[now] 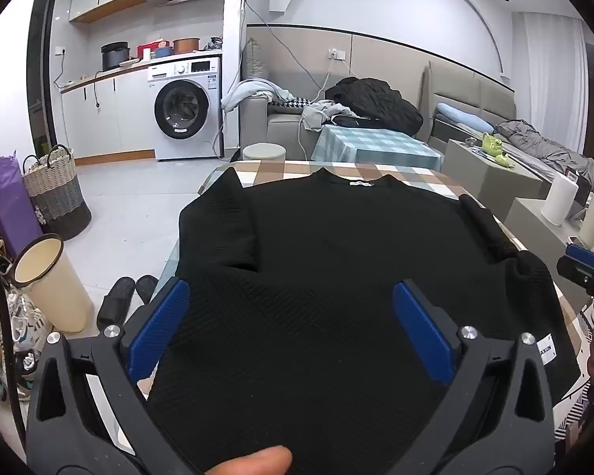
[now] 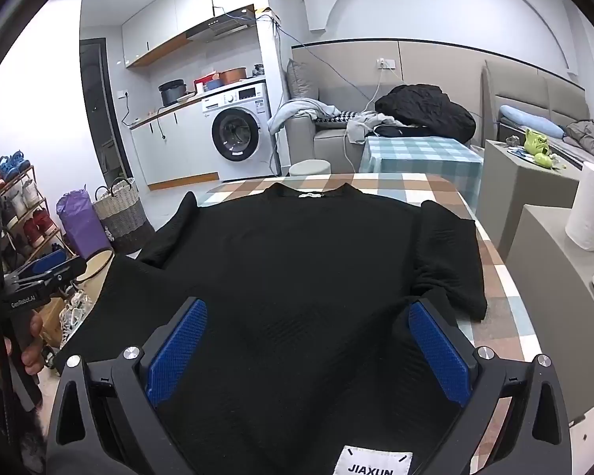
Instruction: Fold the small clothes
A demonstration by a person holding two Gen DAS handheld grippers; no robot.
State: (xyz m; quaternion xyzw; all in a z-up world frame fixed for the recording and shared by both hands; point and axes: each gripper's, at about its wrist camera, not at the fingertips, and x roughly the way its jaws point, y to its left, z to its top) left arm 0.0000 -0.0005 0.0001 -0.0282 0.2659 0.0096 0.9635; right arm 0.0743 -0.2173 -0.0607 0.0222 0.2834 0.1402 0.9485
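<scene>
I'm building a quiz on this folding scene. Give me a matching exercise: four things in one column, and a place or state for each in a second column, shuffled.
Things
1. black sweater
2. paper towel roll
3. washing machine
4. right gripper

Places or states
A. under the kitchen counter at the back
B. jaws wide open, nothing between the pads
C. spread flat on the checked tablecloth, collar at the far side
D. standing upright on a grey unit to the right of the table

Pairs: 1-C, 2-D, 3-A, 4-B
</scene>
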